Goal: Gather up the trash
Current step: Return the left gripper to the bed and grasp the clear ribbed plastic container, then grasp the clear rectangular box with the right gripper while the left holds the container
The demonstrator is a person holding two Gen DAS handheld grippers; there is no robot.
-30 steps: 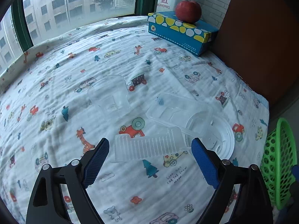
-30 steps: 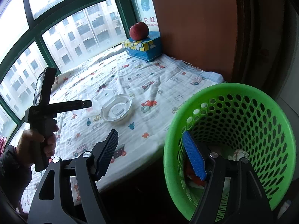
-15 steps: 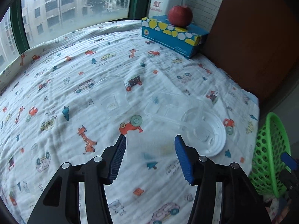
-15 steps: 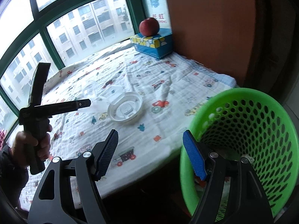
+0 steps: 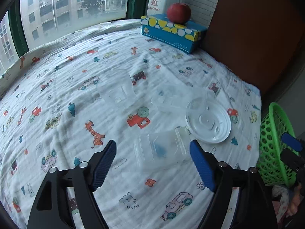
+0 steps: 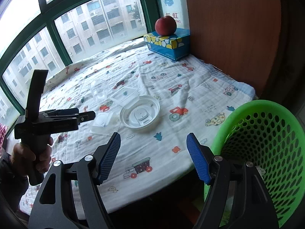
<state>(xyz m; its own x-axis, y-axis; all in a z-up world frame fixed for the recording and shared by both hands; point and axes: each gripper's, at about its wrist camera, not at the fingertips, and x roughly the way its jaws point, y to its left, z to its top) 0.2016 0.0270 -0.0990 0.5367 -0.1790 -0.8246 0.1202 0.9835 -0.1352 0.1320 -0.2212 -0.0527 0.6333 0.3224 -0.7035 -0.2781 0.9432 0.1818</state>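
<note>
- The left tongs [image 5: 152, 152] are spread wide over a see-through ridged plastic box [image 5: 162, 150]; nothing is held.
- The right tongs [image 6: 153, 152] are spread wide too, beside the green holey basket [image 6: 266, 143].
- A round white lid [image 5: 208, 123] is laid on the bumpy cloth [image 5: 76, 99].

Your left gripper [image 5: 152, 153] has its jaws spread wide, the 2 blue ribbed pads [image 5: 200, 167] angled outward with nothing clamped between them. From the right wrist view you can see your left hand [image 6: 32, 156] wrapped around that tool's black pistol grip, the tool held level and pointing to the right. Your right gripper [image 6: 153, 154] is gaping too, both blue pads apart and gripping nothing, tilted slightly downward. Its holding hand isn't clearly visible.
</note>
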